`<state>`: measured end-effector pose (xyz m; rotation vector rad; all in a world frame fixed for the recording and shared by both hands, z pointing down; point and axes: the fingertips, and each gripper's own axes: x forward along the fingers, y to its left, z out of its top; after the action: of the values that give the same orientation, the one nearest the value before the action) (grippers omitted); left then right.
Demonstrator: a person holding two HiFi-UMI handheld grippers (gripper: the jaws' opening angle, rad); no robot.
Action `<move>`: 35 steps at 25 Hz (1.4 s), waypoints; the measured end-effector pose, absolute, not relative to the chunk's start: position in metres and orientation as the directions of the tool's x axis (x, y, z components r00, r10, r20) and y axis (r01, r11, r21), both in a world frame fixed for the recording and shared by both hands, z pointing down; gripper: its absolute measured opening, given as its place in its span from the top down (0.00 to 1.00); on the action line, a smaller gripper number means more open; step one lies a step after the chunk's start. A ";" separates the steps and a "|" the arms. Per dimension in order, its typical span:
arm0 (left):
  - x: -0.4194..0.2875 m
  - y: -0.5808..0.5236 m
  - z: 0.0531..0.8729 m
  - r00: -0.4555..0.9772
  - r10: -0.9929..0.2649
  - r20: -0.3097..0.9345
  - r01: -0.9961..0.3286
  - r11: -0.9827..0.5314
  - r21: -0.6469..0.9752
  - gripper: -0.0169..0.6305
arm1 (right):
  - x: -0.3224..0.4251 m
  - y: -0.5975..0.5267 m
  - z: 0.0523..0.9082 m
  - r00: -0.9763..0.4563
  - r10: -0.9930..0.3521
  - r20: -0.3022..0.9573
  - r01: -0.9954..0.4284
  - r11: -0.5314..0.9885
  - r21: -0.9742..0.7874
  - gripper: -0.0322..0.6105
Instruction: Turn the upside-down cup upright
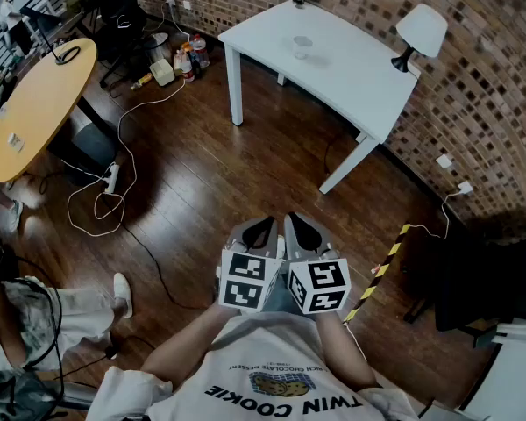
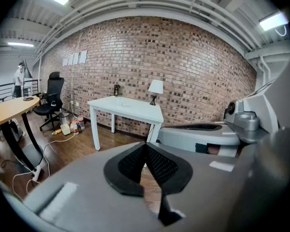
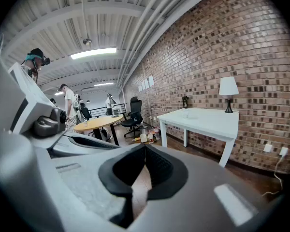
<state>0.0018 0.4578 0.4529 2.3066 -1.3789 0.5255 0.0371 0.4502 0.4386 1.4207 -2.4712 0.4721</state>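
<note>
White table (image 1: 359,82) is carrying the cup (image 1: 302,47) near its middle, well apart from both grippers and straight ahead across the floor (image 1: 245,174). The left gripper (image 1: 261,233) and right gripper (image 1: 303,231) are hovering side by side, fingers pressed together on nothing. The right one is lining up slightly better with the cup, which is too small to show its axis.
</note>
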 end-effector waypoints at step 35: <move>0.061 0.137 0.458 0.399 -0.777 0.486 -0.907 -0.413 0.084 0.97 | 0.092 0.132 0.445 -0.543 -0.759 0.360 -0.831 0.548 -0.098 0.94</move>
<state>0.0607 0.1374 0.4585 2.3263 -1.4603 0.5397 0.0916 0.1324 0.4448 1.3226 -2.5112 0.3747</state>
